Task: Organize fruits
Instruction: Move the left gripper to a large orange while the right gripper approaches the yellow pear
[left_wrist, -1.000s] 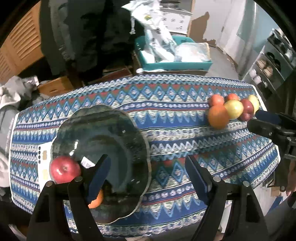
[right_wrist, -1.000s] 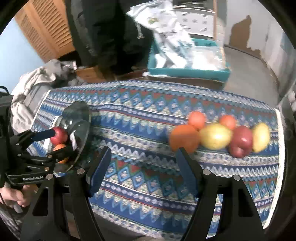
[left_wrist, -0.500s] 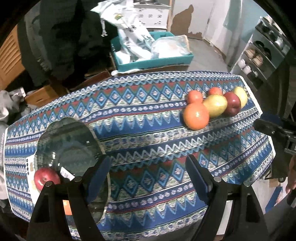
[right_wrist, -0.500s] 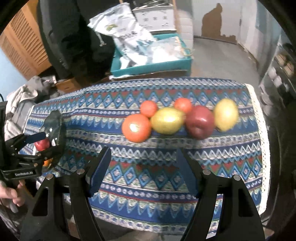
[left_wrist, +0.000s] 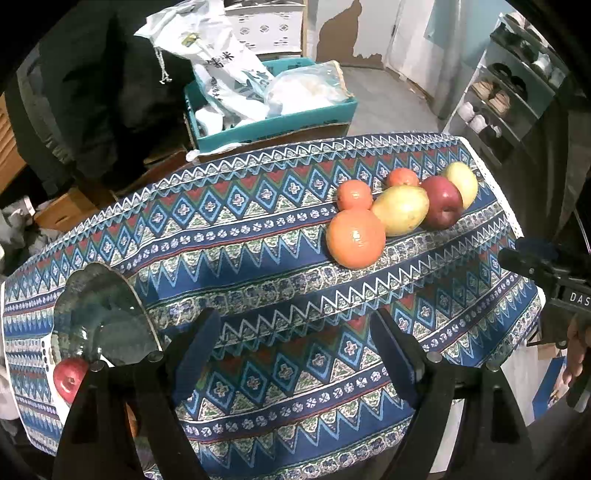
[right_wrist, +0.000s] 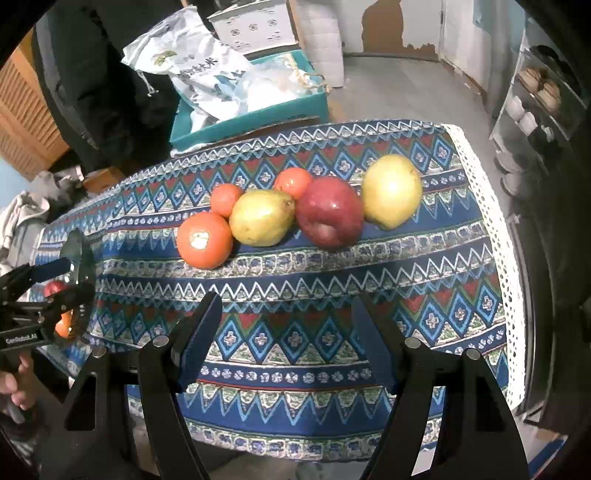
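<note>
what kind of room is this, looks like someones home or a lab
Most likely a lived-in home, not a lab. A patterned tablecloth covers the table holding the fruit, a rack of shoes stands by the wall, and a teal box stuffed with bags sits on the floor behind the table.

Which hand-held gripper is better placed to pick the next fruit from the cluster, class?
Probably the right hand-held gripper: it is open and empty, and the large orange and pear sit just beyond its fingers. The left hand-held gripper sits nearer the glass plate.
</note>
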